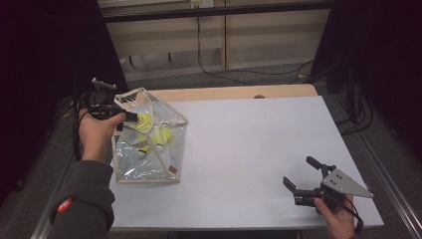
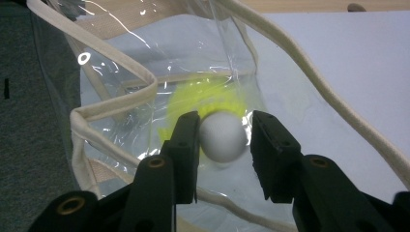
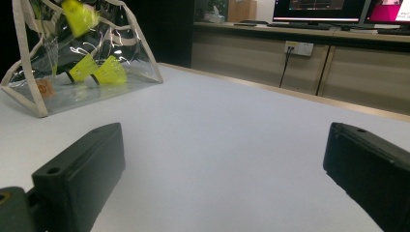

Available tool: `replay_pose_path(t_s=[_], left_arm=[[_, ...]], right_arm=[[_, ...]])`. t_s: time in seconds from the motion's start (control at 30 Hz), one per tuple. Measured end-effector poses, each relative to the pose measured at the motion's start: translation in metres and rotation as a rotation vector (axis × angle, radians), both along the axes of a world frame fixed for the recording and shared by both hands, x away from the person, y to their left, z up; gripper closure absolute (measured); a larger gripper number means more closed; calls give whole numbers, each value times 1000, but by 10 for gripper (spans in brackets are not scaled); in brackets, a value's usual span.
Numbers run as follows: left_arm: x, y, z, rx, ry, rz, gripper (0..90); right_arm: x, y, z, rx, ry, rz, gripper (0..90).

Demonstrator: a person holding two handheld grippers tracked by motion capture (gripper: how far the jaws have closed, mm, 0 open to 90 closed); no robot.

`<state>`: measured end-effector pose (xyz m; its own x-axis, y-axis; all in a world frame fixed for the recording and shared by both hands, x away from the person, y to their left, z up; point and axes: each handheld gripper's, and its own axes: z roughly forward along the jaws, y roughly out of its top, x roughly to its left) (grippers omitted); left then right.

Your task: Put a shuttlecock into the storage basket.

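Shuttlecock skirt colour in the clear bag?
Neon yellow skirt, white cork; clearest in the left gripper view.

You are in an office or lab room: computer screens (image 3: 319, 9) on a long desk (image 3: 300, 36), wall plugs (image 3: 299, 47).

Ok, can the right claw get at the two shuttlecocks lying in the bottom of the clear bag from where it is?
Probably not directly: the right claw sits open across the table, and the clear bag wall encloses those shuttlecocks. The left claw already occupies the bag's mouth.
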<state>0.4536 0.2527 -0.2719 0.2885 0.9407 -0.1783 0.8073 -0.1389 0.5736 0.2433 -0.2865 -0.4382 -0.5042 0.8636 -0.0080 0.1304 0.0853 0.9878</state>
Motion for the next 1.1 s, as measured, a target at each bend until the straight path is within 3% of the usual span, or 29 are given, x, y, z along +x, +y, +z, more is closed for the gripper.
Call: replay_pose_path(t_s=[0.4,0.83,1.1], left_arm=[[-2,0,4,-25,-23,-18,595],[-8,-20,12,-104,-34,-132,525],[-12,-26,17,-123,-32,-190,455]], right_arm=[[0,0,0,0,1,-3,12],[0,0,0,-1,1,-2,12],[0,0,0,-1,0,-4,12]])
